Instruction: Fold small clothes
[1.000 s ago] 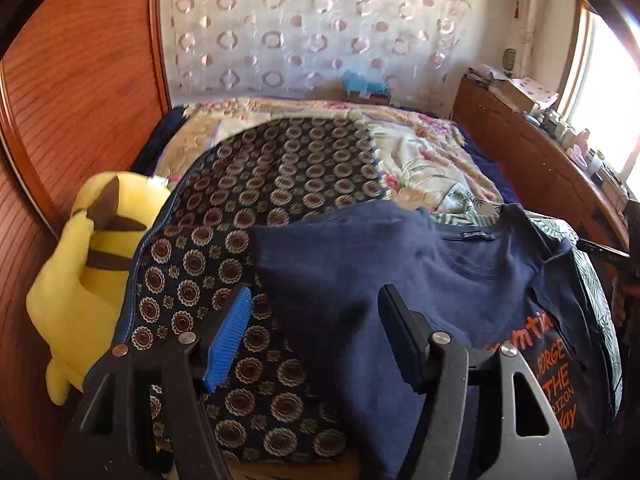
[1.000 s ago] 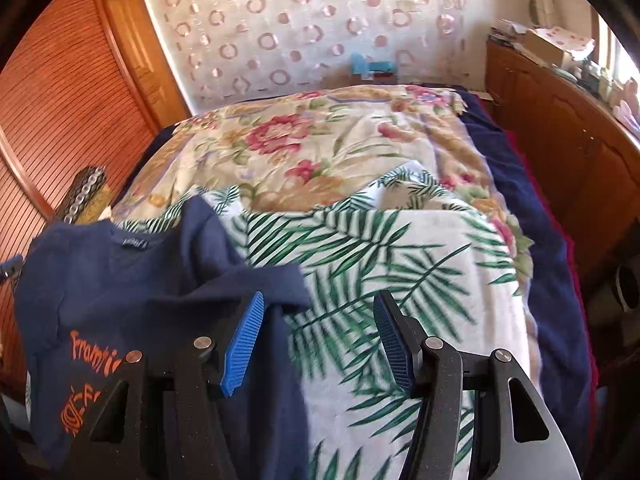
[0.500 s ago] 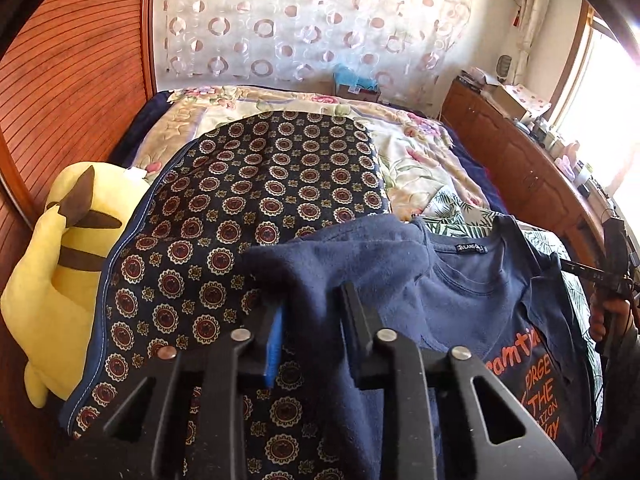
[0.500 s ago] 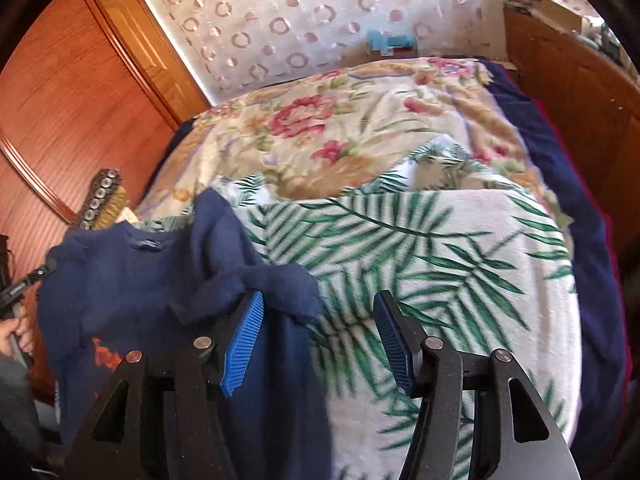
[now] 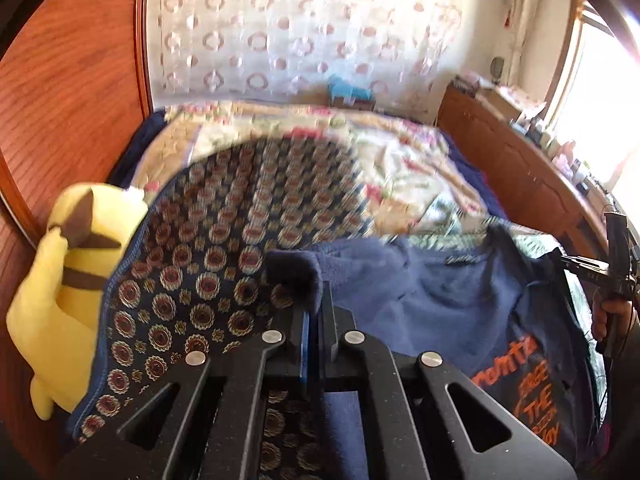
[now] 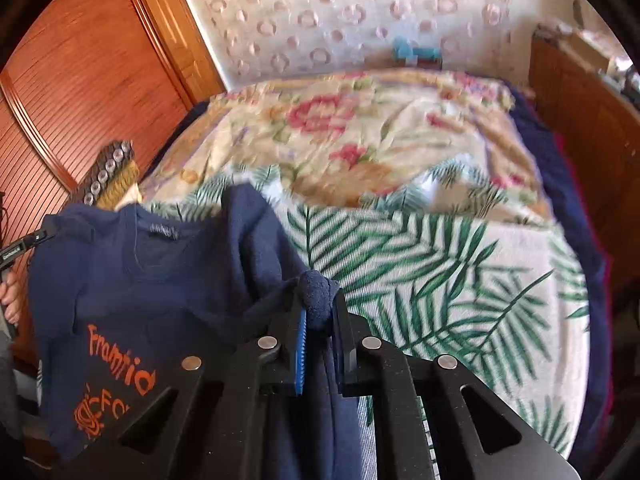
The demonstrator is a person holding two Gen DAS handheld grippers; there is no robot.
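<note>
A small navy T-shirt [image 5: 432, 300] with orange lettering lies on the bed, front up; it also shows in the right wrist view [image 6: 132, 288]. My left gripper [image 5: 314, 300] is shut on the shirt's left sleeve, which bunches over the fingertips. My right gripper [image 6: 320, 308] is shut on the right sleeve, a wad of navy cloth between the pads. The right gripper also shows at the far right of the left wrist view [image 5: 616, 264], held by a hand.
A dark medallion-patterned cloth [image 5: 224, 248] and a palm-leaf cloth [image 6: 460, 272] cover the floral bedspread [image 6: 360, 132]. A yellow plush toy [image 5: 68, 288] lies at the left bed edge. Wooden wardrobe [image 5: 60, 92] on the left, wooden cabinet [image 5: 520, 176] on the right.
Both grippers closed on the shirt's sleeves: the left finished shutting, the right went from open to shut. Both sleeves are now lifted and bunched.
</note>
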